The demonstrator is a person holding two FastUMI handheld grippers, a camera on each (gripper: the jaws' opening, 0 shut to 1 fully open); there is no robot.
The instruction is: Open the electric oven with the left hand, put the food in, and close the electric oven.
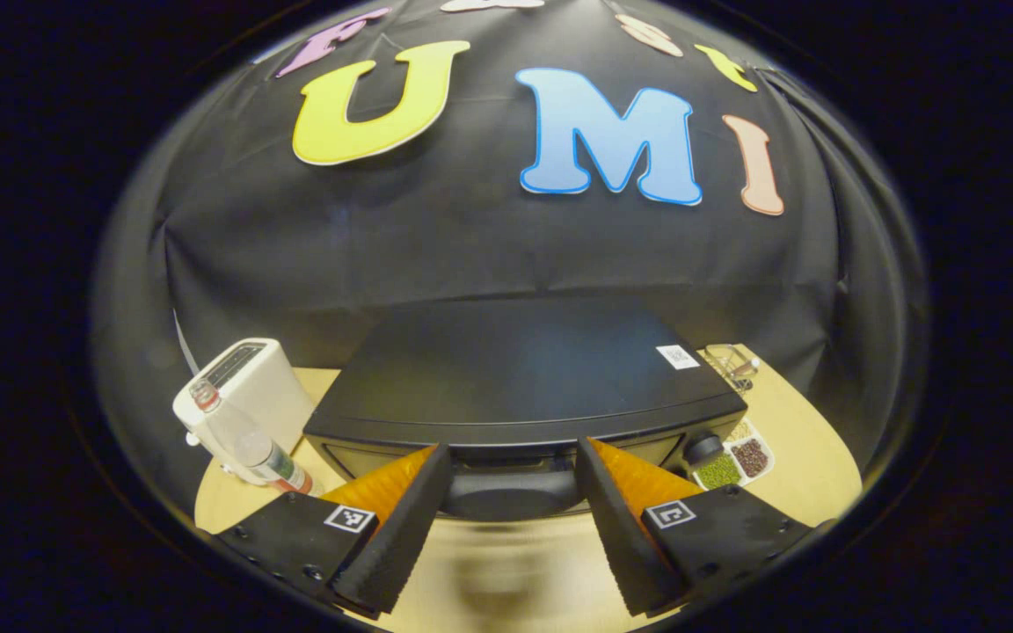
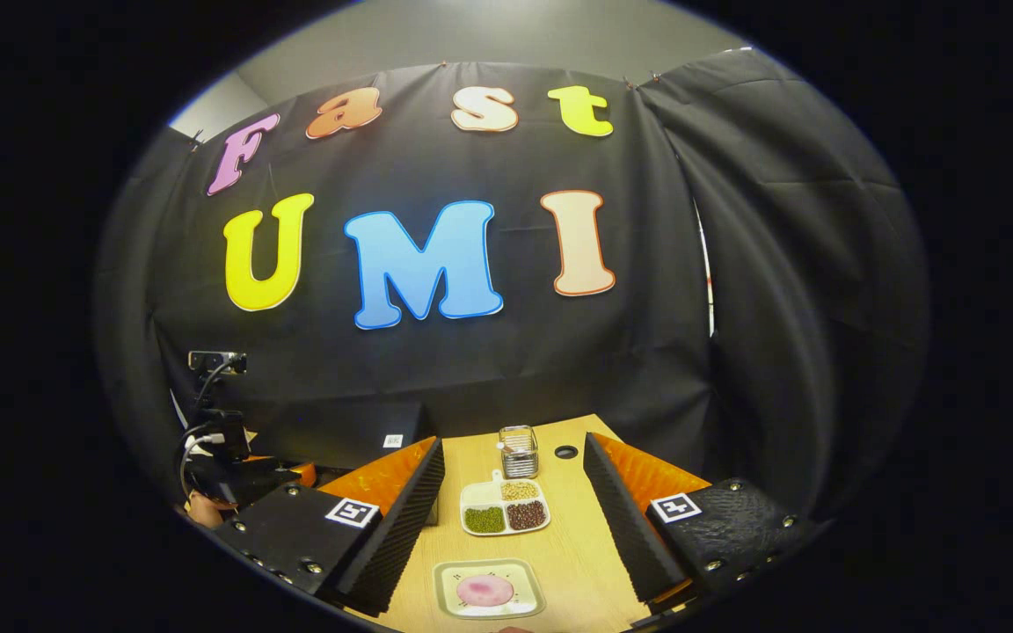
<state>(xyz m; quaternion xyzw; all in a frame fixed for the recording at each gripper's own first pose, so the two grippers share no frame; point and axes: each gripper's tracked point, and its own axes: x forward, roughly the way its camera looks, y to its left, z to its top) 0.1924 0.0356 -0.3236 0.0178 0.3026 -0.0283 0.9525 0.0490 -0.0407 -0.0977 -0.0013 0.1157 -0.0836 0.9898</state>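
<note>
Seen from my remote station: my left gripper hung low in front of the black electric oven, its two fingers spread wide on either side of the oven's door handle without touching it, the door shut. In the left gripper view a white toaster and a clear bottle stood just left of the oven on the wooden table, while a divided dish of beans lay near its right corner.

My right gripper hovered over the same table, fingers also spread apart and holding nothing. In the right gripper view the food, a pink round piece, lay on a small square plate between and just below the fingertips, near the table's front edge. Beyond it sat the divided dish and a small glass holder. The oven lay off to the left, partly hidden behind the finger, with the other gripper's body and cable in front of it.
</note>
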